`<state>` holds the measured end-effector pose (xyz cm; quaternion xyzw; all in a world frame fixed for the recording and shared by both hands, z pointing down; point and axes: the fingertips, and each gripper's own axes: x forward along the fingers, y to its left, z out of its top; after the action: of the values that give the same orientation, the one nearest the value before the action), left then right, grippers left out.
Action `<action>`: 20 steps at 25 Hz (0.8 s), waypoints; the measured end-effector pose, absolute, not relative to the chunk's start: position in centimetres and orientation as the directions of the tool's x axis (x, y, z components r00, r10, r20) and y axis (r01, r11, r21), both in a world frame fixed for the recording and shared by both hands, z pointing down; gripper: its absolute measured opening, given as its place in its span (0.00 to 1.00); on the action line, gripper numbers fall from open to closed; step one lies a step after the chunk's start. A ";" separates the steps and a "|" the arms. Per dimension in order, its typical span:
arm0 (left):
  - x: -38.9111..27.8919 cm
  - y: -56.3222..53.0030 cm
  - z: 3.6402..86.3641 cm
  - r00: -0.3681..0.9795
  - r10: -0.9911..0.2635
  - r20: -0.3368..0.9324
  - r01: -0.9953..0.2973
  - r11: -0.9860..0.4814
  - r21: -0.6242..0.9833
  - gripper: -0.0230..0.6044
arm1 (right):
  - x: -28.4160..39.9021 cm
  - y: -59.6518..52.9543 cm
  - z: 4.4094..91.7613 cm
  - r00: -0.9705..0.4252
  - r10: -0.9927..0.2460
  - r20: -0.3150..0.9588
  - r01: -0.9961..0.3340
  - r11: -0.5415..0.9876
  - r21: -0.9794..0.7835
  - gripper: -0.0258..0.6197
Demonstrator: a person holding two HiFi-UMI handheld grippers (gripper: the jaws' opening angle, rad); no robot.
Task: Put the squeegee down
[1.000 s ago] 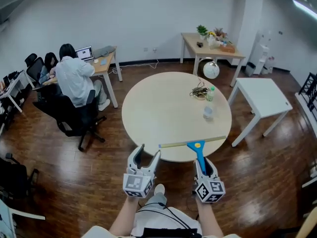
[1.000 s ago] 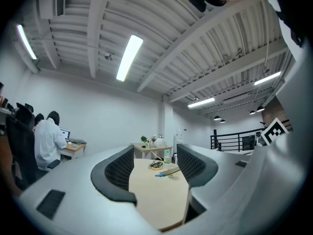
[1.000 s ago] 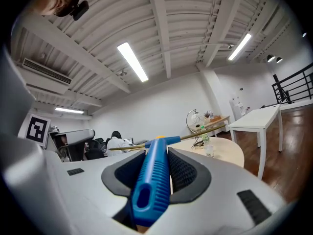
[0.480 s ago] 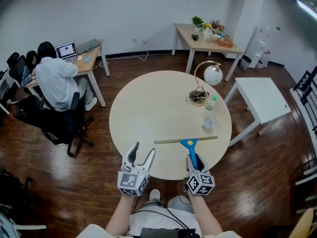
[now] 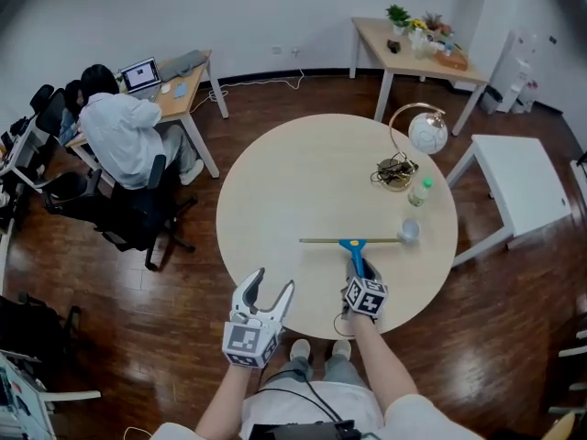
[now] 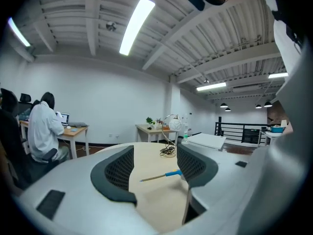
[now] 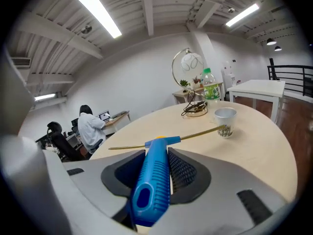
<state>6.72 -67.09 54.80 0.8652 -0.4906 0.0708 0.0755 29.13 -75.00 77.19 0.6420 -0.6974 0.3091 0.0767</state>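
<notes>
The squeegee has a blue ribbed handle (image 5: 354,257) and a long thin yellowish blade (image 5: 330,240). My right gripper (image 5: 354,271) is shut on the handle, over the near part of the round wooden table (image 5: 275,200). In the right gripper view the handle (image 7: 155,180) runs out between the jaws, and the blade (image 7: 195,135) lies crosswise low over the tabletop, its right end by a paper cup (image 7: 225,122). Whether the blade touches the table I cannot tell. My left gripper (image 5: 273,282) stands open with nothing in it at the table's near edge, and its view shows the squeegee (image 6: 166,175) ahead.
A paper cup (image 5: 410,231), a bottle (image 5: 422,192), a tangle of cables (image 5: 394,172) and a globe lamp (image 5: 427,134) stand on the table's right side. A person (image 5: 124,136) sits at a desk far left. A white table (image 5: 518,186) is at right.
My right gripper has gone forward and down with the squeegee, from the table's near edge to low over the tabletop by the cup. The left gripper has shifted a little and is still open.
</notes>
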 end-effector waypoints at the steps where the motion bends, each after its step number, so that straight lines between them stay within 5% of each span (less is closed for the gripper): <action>1: 6.6 -67.2 55.2 0.495 -0.843 0.208 -0.867 -0.495 0.059 0.48 | 29.1 -75.9 78.2 -0.164 -0.837 0.522 -0.944 -0.020 -0.328 0.30; 8: 6.6 -67.6 56.9 0.430 -0.863 0.267 -0.901 -0.429 0.063 0.48 | 29.1 -77.5 84.2 -0.125 -0.757 0.641 -0.952 -0.090 -0.292 0.30; 13: 6.5 -67.9 59.0 0.404 -0.866 0.294 -0.913 -0.401 0.073 0.48 | 28.5 -76.9 86.4 -0.138 -0.715 0.686 -0.980 0.000 -0.197 0.30; 16: 7.1 -67.7 59.4 0.411 -0.861 0.300 -0.911 -0.400 0.099 0.48 | 28.0 -75.0 88.7 -0.220 -0.622 0.752 -0.968 0.046 -0.245 0.39; 18: 7.2 -67.6 59.3 0.406 -0.866 0.291 -0.914 -0.391 0.111 0.48 | 28.2 -74.9 87.0 -0.247 -0.656 0.714 -0.964 0.095 -0.247 0.40; 20: 7.2 -67.8 58.8 0.396 -0.878 0.270 -0.918 -0.379 0.115 0.48 | 28.2 -75.5 82.8 -0.283 -0.734 0.617 -0.958 0.185 -0.220 0.55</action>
<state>7.16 -67.82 58.78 0.8262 -0.5435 0.0818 0.1237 28.17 -75.54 82.84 0.5674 -0.7455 0.2929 0.1911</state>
